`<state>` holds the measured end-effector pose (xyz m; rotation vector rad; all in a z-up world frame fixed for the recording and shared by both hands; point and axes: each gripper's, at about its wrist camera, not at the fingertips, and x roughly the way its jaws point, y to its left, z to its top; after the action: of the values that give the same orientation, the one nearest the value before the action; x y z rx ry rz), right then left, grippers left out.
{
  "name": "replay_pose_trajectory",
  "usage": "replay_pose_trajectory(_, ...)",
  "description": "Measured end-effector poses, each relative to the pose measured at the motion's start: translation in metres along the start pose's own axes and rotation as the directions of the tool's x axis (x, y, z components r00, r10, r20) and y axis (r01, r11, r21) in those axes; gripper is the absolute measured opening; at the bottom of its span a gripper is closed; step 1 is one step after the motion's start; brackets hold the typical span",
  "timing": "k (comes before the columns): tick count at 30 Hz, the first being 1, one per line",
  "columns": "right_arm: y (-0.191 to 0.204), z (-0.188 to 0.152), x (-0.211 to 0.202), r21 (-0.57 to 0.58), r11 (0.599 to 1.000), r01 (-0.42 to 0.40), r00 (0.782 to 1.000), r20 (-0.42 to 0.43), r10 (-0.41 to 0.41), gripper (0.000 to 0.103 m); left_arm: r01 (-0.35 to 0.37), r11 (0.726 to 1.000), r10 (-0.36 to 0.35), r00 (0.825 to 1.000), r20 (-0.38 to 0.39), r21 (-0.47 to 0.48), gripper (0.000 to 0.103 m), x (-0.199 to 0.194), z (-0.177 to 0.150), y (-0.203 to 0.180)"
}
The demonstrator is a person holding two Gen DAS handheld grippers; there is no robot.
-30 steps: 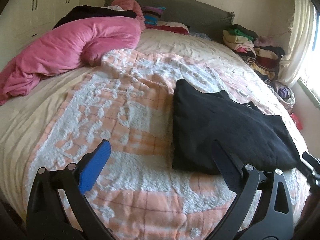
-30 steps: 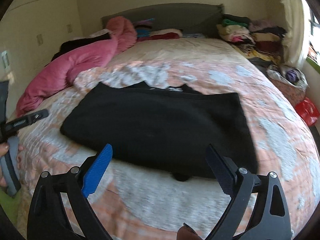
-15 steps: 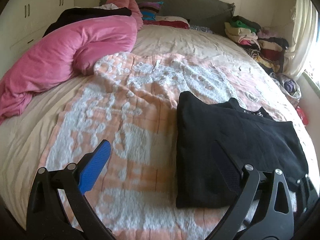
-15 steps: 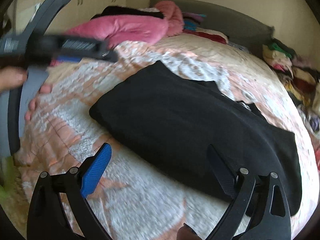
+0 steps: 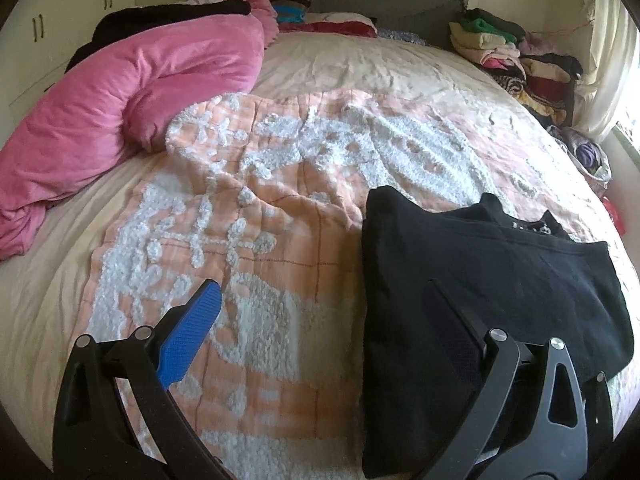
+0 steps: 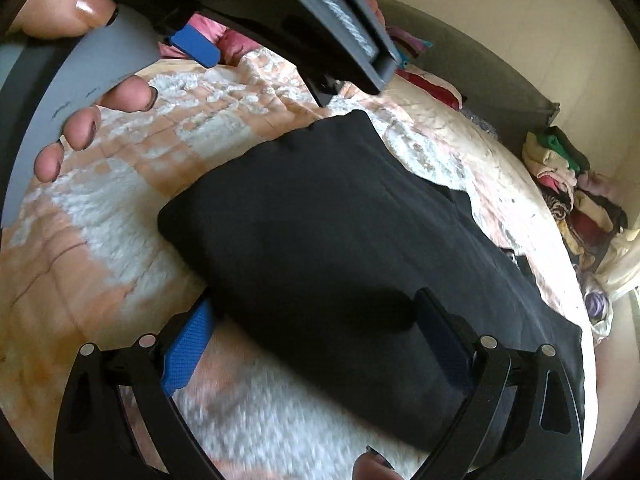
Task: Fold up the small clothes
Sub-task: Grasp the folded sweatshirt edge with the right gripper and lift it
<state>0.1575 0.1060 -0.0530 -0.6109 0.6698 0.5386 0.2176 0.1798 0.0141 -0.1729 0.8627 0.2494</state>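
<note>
since the earlier frame both grippers have closed in on the black garment (image 5: pixel 492 280), the right one swinging round so the left tool and its hand (image 6: pixel 92 116) fill its upper view. nearest, right gripper (image 6: pixel 316 340): fingers spread wide, holding nothing, straddling the garment's near folded edge, probably to seize it for the next fold. left gripper (image 5: pixel 320 308): likewise wide open and empty, one finger over the patterned blanket (image 5: pixel 248 208), the other above the cloth's left edge. the garment lies flat, partly folded, on the blanket. beyond: pink duvet (image 5: pixel 132 92), stacked clothes (image 5: pixel 516 56).
</note>
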Motion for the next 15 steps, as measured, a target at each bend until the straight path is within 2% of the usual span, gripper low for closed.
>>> replay_pose_trajectory(3, 0.004, 0.008, 0.008, -0.018, 0.999, 0.029, 1.0, 0.009, -0.029, 0.094, 0.015, 1.0, -0.015, 0.999, -0.028, -0.011, 0.094, 0.011, 0.004, 0.002)
replay_pose_trajectory(4, 0.004, 0.01, 0.01, -0.017, 0.999, 0.038, 0.999, 0.018, -0.037, 0.088, 0.015, 1.0, -0.015, 0.999, -0.035, -0.016, 0.094, 0.014, 0.006, 0.003)
replay_pose_trajectory(5, 0.004, 0.012, 0.01, -0.015, 0.999, 0.038, 0.999, 0.032, -0.038, 0.079, 0.013, 1.0, -0.013, 0.999, -0.041, -0.017, 0.094, 0.017, 0.007, 0.003)
replay_pose_trajectory(7, 0.002, 0.012, 0.004, -0.012, 1.0, 0.023, 0.998, 0.067, -0.022, 0.048, 0.025, 0.999, -0.026, 0.998, -0.058, -0.029, 0.094, 0.023, 0.009, 0.003)
replay_pose_trajectory(8, 0.001, 0.012, -0.001, -0.012, 1.0, 0.018, 0.996, 0.09, -0.017, 0.04, 0.042, 0.998, -0.044, 0.997, -0.07, -0.039, 0.094, 0.026, 0.011, 0.003)
replay_pose_trajectory(9, 0.0, 0.011, -0.007, -0.014, 1.0, 0.015, 0.993, 0.118, -0.013, 0.024, 0.057, 0.997, -0.061, 0.995, -0.078, -0.05, 0.094, 0.028, 0.011, 0.003)
replay_pose_trajectory(10, -0.001, 0.01, -0.011, -0.015, 1.0, 0.025, 0.99, 0.138, -0.023, 0.014, 0.077, 0.995, -0.083, 0.993, -0.087, -0.067, 0.094, 0.031, 0.012, 0.002)
replay_pose_trajectory(15, -0.014, 0.005, -0.033, 0.014, 0.998, 0.054, 0.977, 0.205, -0.056, 0.01, 0.163, 0.981, -0.176, 0.976, -0.127, -0.104, 0.093, 0.037, 0.013, -0.015)
